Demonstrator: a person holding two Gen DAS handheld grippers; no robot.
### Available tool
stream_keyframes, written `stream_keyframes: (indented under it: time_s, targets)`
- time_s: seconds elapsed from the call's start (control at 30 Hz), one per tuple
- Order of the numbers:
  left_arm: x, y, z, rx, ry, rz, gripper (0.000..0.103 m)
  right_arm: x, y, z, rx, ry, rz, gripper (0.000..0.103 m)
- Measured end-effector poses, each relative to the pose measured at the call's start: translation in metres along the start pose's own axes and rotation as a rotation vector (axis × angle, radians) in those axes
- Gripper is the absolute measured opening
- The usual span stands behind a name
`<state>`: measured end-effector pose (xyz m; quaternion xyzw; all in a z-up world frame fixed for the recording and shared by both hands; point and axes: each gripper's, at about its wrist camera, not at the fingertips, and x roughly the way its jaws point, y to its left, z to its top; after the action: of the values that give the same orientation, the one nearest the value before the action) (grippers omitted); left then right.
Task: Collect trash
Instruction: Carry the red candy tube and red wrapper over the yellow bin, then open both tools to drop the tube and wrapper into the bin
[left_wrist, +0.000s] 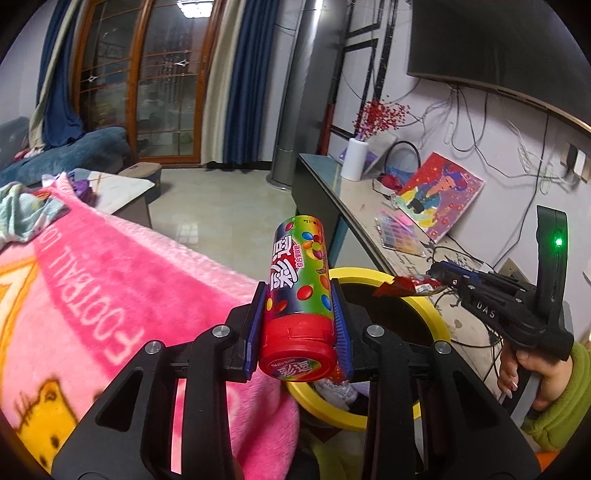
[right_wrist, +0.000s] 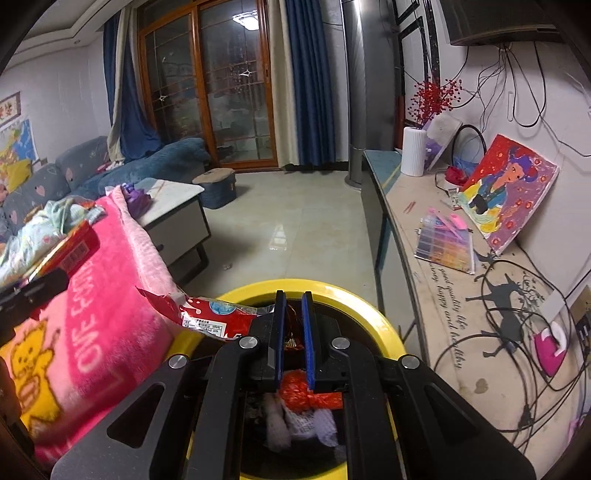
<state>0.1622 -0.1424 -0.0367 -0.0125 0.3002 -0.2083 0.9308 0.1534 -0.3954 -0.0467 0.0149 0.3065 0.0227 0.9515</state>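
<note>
My left gripper (left_wrist: 300, 291) is shut on a colourful candy tube (left_wrist: 299, 291) with a red cap, held above the near rim of the yellow-rimmed trash bin (left_wrist: 436, 314). My right gripper (left_wrist: 436, 278) shows in the left wrist view over the bin, with a red snack wrapper (left_wrist: 400, 286) at its tips. In the right wrist view my right gripper (right_wrist: 293, 314) stands nearly closed above the bin (right_wrist: 369, 306); the red and white wrapper (right_wrist: 207, 317) sticks out to the left of its fingers. Crumpled red and white trash (right_wrist: 306, 402) lies inside the bin.
A pink blanket (left_wrist: 92, 295) covers the surface left of the bin. A long counter (right_wrist: 461, 295) with cables, a painting (right_wrist: 509, 188) and a white vase (right_wrist: 415, 151) runs along the right wall. A coffee table (right_wrist: 173, 199) and sofa stand behind; tiled floor lies between.
</note>
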Motion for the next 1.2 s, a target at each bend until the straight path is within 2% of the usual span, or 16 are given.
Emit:
stream_keyframes:
  time_s: [0.57,0.97,1.13,1.17,1.2]
  targets:
    - [0.043,-0.055,-0.007,0.099,0.067,-0.076,0.025,0.013,-0.031,-0.035,0.029,0.088,-0.030,0.009]
    - [0.063,-0.062,-0.015,0.105,0.117,-0.096,0.025,0.024,-0.033,-0.045,0.054,0.130,-0.017,0.009]
    - [0.066,-0.063,-0.015,0.101,0.125,-0.101,0.026,0.027,-0.037,-0.046,0.086,0.144,-0.001,0.016]
    - [0.066,-0.064,-0.015,0.101,0.127,-0.101,0.027,0.028,-0.038,-0.046,0.094,0.149,0.003,0.017]
    - [0.066,-0.064,-0.015,0.100,0.125,-0.100,0.036,0.029,-0.038,-0.046,0.100,0.152,0.003,0.018]
